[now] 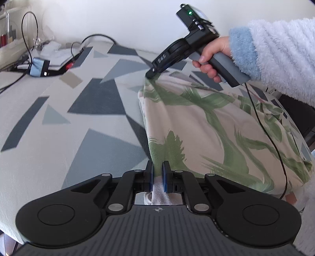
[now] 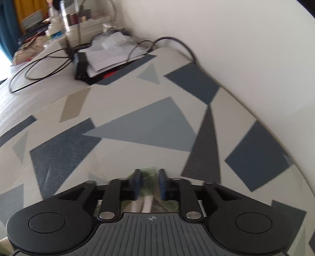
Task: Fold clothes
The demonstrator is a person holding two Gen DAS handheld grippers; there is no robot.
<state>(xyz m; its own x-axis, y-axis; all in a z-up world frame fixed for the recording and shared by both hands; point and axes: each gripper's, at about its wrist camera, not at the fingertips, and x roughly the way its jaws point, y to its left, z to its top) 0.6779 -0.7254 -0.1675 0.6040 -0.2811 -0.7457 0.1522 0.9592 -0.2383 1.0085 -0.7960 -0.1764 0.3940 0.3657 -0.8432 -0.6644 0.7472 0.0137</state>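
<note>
A cream garment with green leaf print (image 1: pixel 206 126) lies on the right part of a bed with a geometric grey-blue cover (image 1: pixel 88 102). My left gripper (image 1: pixel 157 173) is shut on the garment's near edge. My right gripper (image 1: pixel 150 75) shows in the left wrist view, shut on the garment's far corner and lifting it slightly. In the right wrist view my right gripper (image 2: pixel 150 183) pinches blurred green-and-cream cloth (image 2: pixel 148 177) between its blue pads, over the bed cover (image 2: pixel 149 126).
At the bed's far left corner are cables (image 1: pixel 29 29), a small blue-and-black box (image 1: pixel 39 67), papers (image 2: pixel 110 53) and a shelf with clutter (image 2: pixel 65 17). A white wall (image 2: pixel 246 49) runs along the far side. A black cable (image 1: pixel 265 137) hangs from the right gripper across the garment.
</note>
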